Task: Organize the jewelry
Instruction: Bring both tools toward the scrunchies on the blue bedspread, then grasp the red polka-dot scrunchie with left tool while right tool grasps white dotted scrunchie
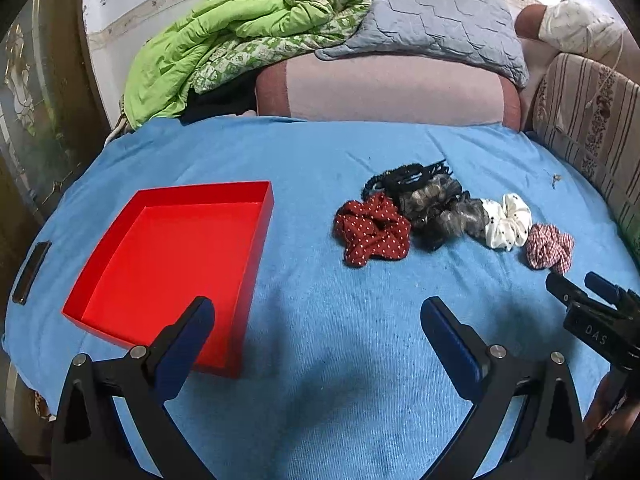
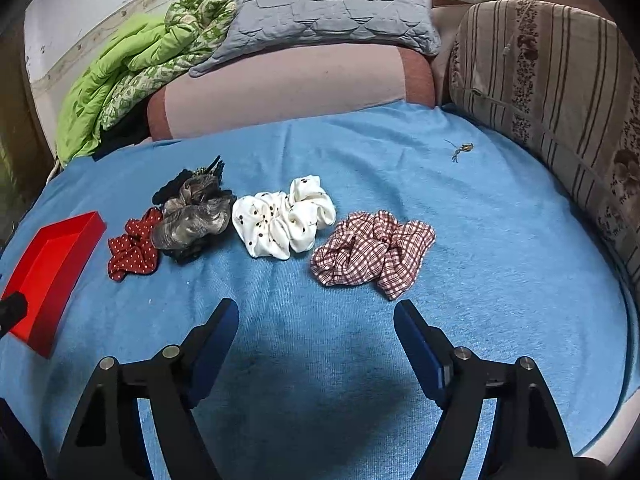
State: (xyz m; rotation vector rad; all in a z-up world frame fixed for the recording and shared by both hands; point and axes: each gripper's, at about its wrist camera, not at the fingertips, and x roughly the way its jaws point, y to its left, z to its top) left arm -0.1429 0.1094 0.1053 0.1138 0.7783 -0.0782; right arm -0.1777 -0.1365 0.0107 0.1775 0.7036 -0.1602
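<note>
An empty red tray (image 1: pixel 120 300) lies on the blue cloth at the left; it also shows in the right wrist view (image 2: pixel 30 320). To its right lie a dark red dotted scrunchie (image 1: pixel 372 232) (image 2: pixel 134 246), a grey scrunchie (image 1: pixel 440 212) (image 2: pixel 192 216) with a black hair claw (image 1: pixel 412 176) behind it, a white dotted scrunchie (image 1: pixel 506 222) (image 2: pixel 282 216) and a red checked scrunchie (image 1: pixel 548 246) (image 2: pixel 372 254). My left gripper (image 1: pixel 318 316) is open and empty, between the tray and the scrunchies. My right gripper (image 2: pixel 316 316) (image 1: pixel 580 284) is open and empty, just before the checked scrunchie.
A small keyring-like item (image 2: pixel 462 148) lies at the back right of the cloth. A phone (image 1: pixel 32 272) lies left of the tray. A green quilt (image 1: pixel 224 40), a grey pillow (image 1: pixel 432 20) and a striped cushion (image 2: pixel 552 100) border the back and right.
</note>
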